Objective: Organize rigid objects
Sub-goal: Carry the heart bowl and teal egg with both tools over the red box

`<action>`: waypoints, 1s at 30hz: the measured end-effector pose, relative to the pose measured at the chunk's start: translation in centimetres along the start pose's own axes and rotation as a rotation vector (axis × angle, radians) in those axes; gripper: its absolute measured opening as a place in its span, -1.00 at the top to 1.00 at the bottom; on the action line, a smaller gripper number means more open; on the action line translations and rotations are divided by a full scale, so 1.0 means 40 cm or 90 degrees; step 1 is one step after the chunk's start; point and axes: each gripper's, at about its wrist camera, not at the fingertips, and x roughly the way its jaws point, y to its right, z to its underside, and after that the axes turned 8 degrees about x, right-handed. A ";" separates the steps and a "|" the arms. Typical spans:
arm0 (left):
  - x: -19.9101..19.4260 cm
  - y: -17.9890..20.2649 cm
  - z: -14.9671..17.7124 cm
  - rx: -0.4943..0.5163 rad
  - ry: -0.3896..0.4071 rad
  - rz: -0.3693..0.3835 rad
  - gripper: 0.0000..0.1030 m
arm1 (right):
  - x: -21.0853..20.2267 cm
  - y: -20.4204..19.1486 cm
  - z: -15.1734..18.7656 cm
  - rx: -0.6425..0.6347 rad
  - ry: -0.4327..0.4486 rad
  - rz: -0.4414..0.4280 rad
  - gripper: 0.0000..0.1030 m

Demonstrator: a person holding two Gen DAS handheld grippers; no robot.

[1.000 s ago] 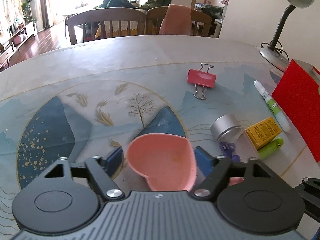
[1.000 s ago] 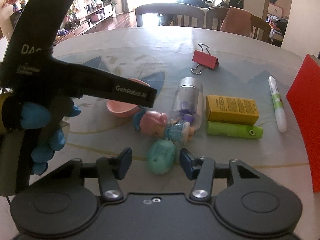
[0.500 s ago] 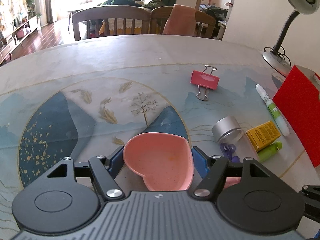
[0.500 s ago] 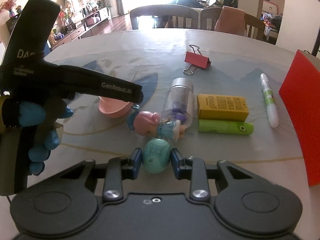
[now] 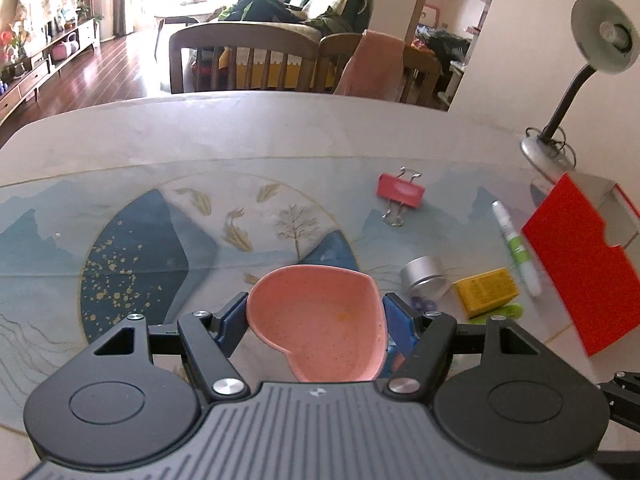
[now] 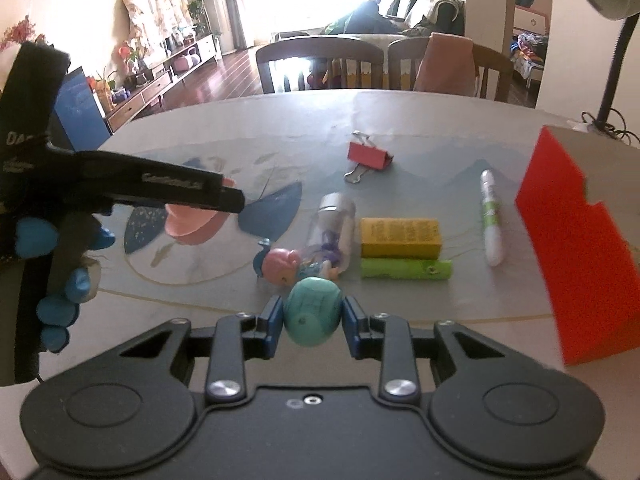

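Note:
My left gripper (image 5: 316,320) is shut on a pink heart-shaped dish (image 5: 320,320) and holds it above the table; the dish also shows in the right wrist view (image 6: 188,222) under the left gripper's arm. My right gripper (image 6: 312,318) is shut on a teal egg-shaped toy (image 6: 312,312), lifted just above the table. On the table lie a pink pig figure (image 6: 280,266), a clear bottle with a silver cap (image 6: 334,228), a yellow box (image 6: 400,236), a green tube (image 6: 406,270), a white-green pen (image 6: 492,220) and a red binder clip (image 6: 368,156).
A red box (image 6: 568,236) stands at the right edge of the table. A desk lamp (image 5: 560,120) stands at the far right. Wooden chairs (image 5: 244,60) line the table's far side. The tablecloth (image 5: 160,240) has a blue painted scene.
My right gripper closed on the teal egg toy and lifted it. My left gripper closed on the pink dish and raised it.

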 end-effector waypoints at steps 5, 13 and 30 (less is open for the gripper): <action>-0.066 0.030 -0.013 0.003 0.004 0.020 -0.39 | -0.061 0.031 -0.020 0.004 0.018 0.001 0.41; -0.154 0.104 -0.038 0.022 0.006 0.048 -0.39 | -0.163 0.094 -0.064 0.015 0.062 -0.003 0.41; -0.181 0.385 -0.088 0.089 0.007 0.122 -0.39 | -0.271 0.337 -0.102 0.059 0.106 0.037 0.41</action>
